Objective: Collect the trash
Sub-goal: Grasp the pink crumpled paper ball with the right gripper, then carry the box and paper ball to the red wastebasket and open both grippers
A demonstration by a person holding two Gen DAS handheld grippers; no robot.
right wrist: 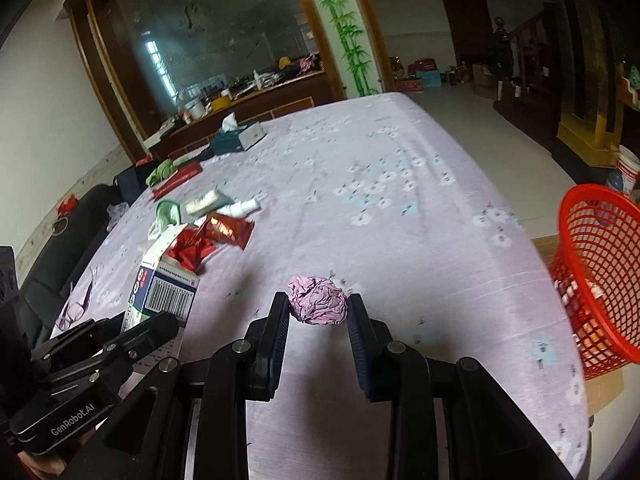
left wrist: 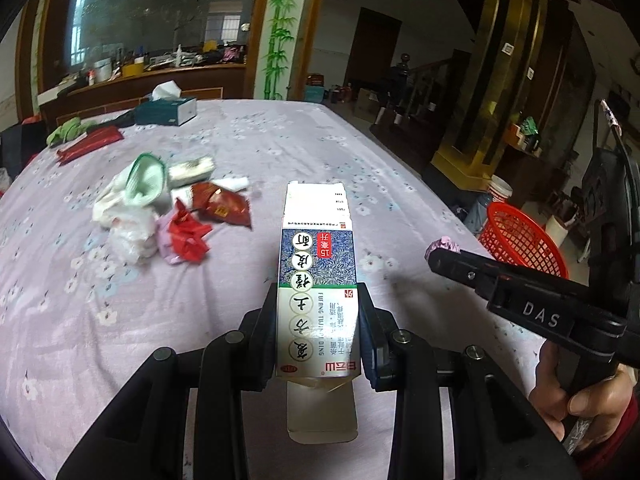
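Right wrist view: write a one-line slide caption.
Right gripper clasps a crumpled purple wrapper above the floral tablecloth, red basket alongside.

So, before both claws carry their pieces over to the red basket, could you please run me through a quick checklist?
1. Left claw shut on the medicine carton: ok, fingers press both long sides.
2. Carton's end flaps closed: not ok, both ends hang open; contents cannot tell.
3. Right claw shut on the crumpled purple paper: ok by the left wrist view, where the paper sits at the claw tip.
4. Red basket within view and open on top: ok, it stands beside the table's right edge.
5. Room in the basket: ok, only some scraps lie in it.
6. Trash left on the floral tablecloth: not ok, a wrapper pile remains.
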